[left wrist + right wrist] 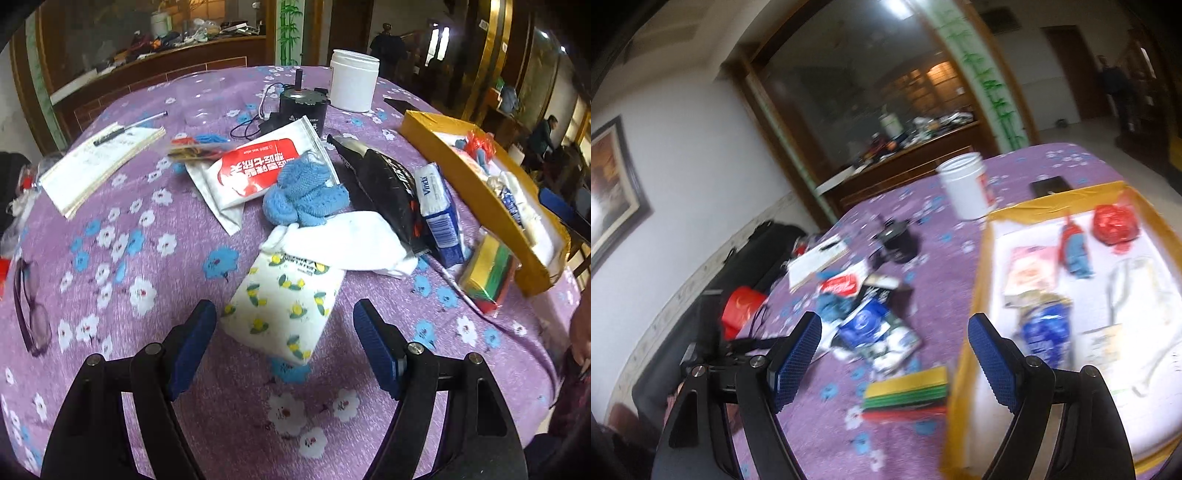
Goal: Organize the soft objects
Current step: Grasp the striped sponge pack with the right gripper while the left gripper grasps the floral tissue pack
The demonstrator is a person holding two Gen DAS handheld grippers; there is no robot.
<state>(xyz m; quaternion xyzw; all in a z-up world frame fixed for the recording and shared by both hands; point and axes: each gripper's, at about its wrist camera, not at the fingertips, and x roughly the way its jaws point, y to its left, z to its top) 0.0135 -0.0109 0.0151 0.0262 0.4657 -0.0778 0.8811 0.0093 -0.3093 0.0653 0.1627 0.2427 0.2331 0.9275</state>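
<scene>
On the purple flowered tablecloth (147, 258) lies a heap of soft things: a lemon-print tissue pack (284, 310), a white sock (347, 240), a blue knitted cloth (303, 195), a red-and-white wipes pack (258, 166), a black pouch (388, 188) and a blue Vinda tissue pack (439, 210). My left gripper (284, 347) is open, its pads either side of the lemon pack's near end without touching. My right gripper (894, 354) is open and empty above the table, by the yellow-rimmed box (971, 314). A stack of coloured cloths (908, 391) lies below it.
The yellow box (476, 192) holds a red bag (1115, 225), a blue pouch (1049, 332) and other items. A white jar (354, 85), a black motor (303, 107), a notebook with pen (99, 162) and glasses (33, 314) stand around the heap. A person's hand (583, 332) is at the right edge.
</scene>
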